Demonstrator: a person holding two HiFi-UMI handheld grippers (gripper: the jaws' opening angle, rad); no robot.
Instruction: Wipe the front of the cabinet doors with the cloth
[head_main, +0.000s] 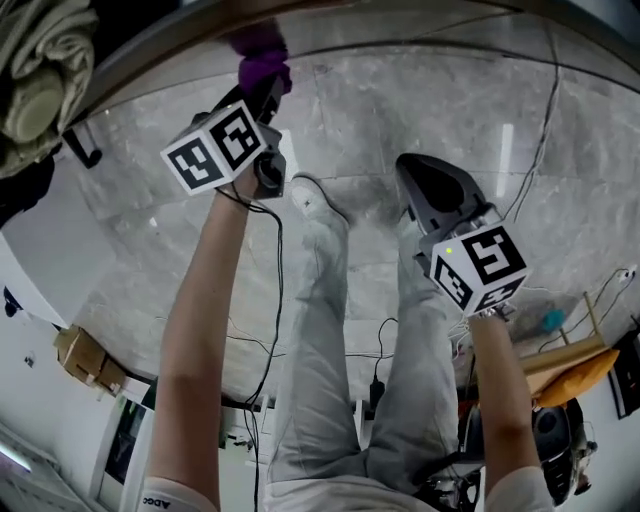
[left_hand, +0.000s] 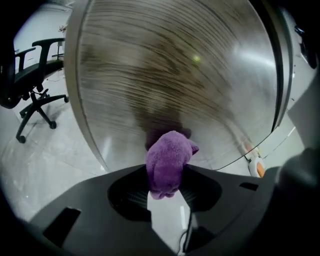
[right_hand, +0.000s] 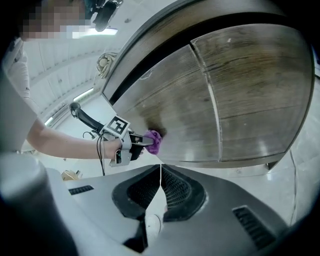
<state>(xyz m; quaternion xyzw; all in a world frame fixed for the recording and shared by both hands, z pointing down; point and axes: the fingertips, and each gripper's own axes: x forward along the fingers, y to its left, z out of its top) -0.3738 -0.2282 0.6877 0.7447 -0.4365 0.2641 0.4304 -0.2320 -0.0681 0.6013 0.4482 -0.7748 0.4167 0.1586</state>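
A purple cloth is bunched between the jaws of my left gripper, which is shut on it. The cloth presses against the lower part of a grey-brown wooden cabinet door. In the head view the left gripper reaches forward with the cloth at the cabinet's lower edge. The right gripper view shows both doors, split by a vertical seam, with the cloth on the left door. My right gripper hangs back from the cabinet, shut and holding nothing, also seen in the head view.
A black office chair stands on the pale marble floor left of the cabinet. The person's legs and white shoes stand between the grippers. A beige cloth bundle lies on the cabinet top. A cardboard box and cables lie on the floor.
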